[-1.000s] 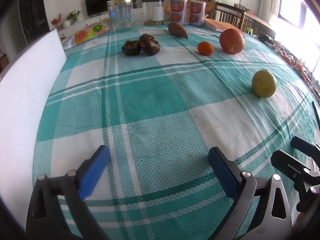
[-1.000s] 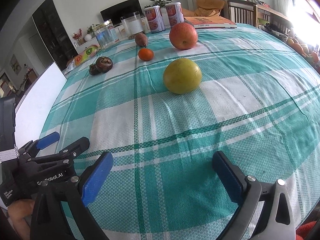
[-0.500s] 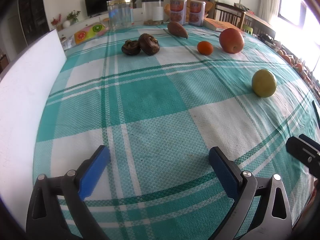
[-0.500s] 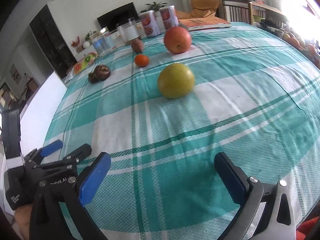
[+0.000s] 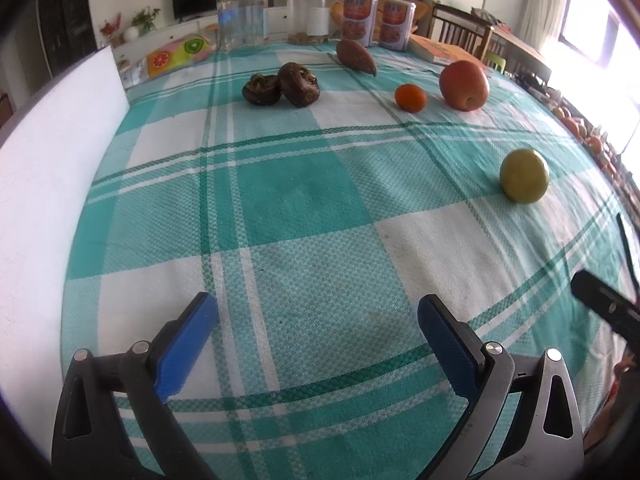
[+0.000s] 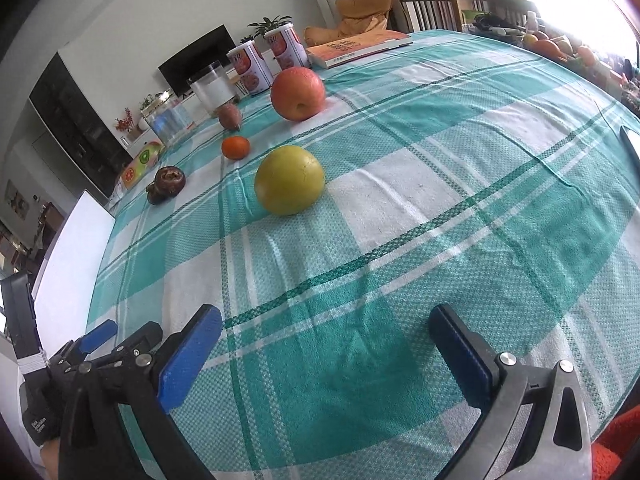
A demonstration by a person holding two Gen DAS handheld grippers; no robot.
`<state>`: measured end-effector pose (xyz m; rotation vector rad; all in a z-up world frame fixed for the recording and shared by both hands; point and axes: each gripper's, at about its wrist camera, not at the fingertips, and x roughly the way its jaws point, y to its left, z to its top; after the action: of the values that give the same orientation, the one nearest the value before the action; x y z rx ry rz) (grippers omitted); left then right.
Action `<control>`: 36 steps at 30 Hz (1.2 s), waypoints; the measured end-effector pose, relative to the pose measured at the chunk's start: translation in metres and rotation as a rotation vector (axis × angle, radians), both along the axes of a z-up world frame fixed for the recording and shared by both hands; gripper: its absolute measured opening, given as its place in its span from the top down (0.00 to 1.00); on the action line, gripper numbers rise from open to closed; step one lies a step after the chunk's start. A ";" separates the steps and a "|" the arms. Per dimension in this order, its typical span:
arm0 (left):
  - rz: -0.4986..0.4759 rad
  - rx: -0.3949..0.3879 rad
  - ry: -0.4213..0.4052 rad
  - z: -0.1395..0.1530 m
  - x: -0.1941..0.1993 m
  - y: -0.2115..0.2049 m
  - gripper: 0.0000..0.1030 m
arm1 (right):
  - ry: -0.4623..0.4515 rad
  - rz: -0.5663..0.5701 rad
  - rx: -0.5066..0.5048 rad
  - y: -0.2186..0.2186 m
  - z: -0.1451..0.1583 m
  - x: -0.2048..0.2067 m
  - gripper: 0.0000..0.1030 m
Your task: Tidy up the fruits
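Bright daylight, blown-out window [image 5: 592, 20] glare right, fisheye-curved dark corners, sharp focus

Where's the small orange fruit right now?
The small orange fruit sits on the checked tablecloth far ahead in the left wrist view, just left of the big red apple and beyond the yellow-green fruit.

Bare tablecloth [image 6: 400, 240] lies open up to the yellow fruit [image 6: 289, 179].

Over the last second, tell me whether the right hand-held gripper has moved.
Yes. The right hand-held gripper has tilted and edged toward the yellow fruit, which looms larger against the checked tablecloth.
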<state>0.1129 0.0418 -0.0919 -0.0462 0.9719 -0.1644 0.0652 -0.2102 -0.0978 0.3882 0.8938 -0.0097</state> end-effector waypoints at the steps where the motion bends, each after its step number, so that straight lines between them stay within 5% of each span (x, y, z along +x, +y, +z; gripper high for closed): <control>1: 0.011 -0.061 0.006 0.006 0.007 0.003 0.03 | 0.000 0.000 0.000 0.000 0.000 0.000 0.00; 4: 0.049 -0.111 -0.031 0.032 0.044 0.001 0.04 | 0.002 0.001 -0.008 0.001 0.000 0.000 0.00; 8: 0.022 0.028 -0.130 0.053 0.104 -0.020 0.06 | 0.005 0.004 -0.020 0.003 0.000 0.000 0.00; 10: 0.003 0.110 -0.129 0.048 0.134 -0.029 0.32 | 0.004 0.005 -0.017 0.002 0.000 0.000 0.00; 15: -0.004 0.207 -0.047 0.017 0.180 -0.035 0.39 | 0.001 0.006 -0.008 0.001 -0.001 0.001 0.00; 17: -0.007 0.217 -0.083 0.015 0.180 -0.036 0.40 | 0.001 0.006 -0.007 0.001 -0.001 0.001 0.00; 18: -0.014 0.222 -0.100 0.016 0.177 -0.037 0.56 | 0.001 0.005 -0.008 0.001 0.000 0.001 0.00; 20: -0.025 0.211 -0.130 0.021 0.168 -0.036 0.65 | 0.001 0.006 -0.007 0.001 -0.001 0.002 0.00; 32: -0.079 -0.100 0.066 0.020 0.022 0.011 0.61 | -0.002 0.006 0.000 0.000 0.000 0.003 0.00; 36: -0.022 -0.008 0.033 0.013 0.001 0.023 0.18 | 0.001 0.006 -0.012 0.002 0.000 0.002 0.00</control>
<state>0.1143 0.0644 -0.0785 -0.0460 1.0049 -0.1884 0.0668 -0.2078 -0.0978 0.3743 0.8952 -0.0098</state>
